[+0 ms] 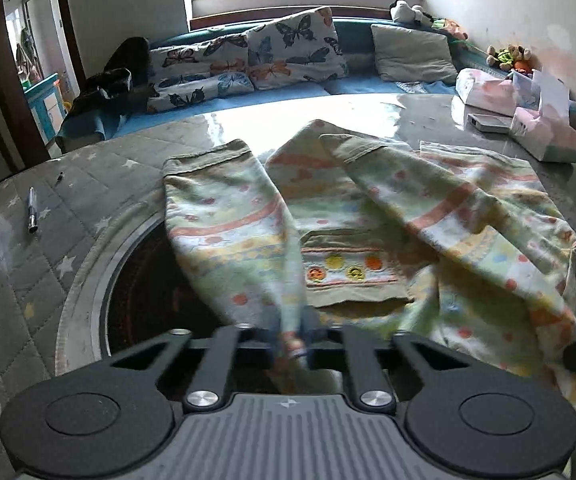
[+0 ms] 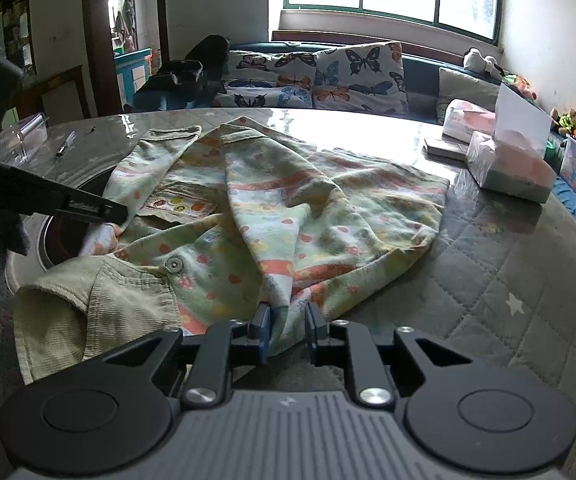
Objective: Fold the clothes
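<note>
Left to right: a pen [image 1: 32, 210] on the quilted worktop [image 1: 27, 280]; the left gripper [image 1: 292, 334], fingers clenched on 1 sleeve of the patterned child's jacket [image 1: 368, 232]; the jacket itself, spread rumpled across the worktop centre with both sleeves drawn toward its front; the right gripper [image 2: 286, 326], fingers clamped on a fold of the other sleeve; tissue boxes [image 2: 508, 164] at the worktop's far right edge.

Cloth of the jacket [image 1: 368, 216] hides the left gripper [image 1: 292, 338] tips; ahead of it, the pocket's embroidery is blurred, perhaps fruit.
</note>
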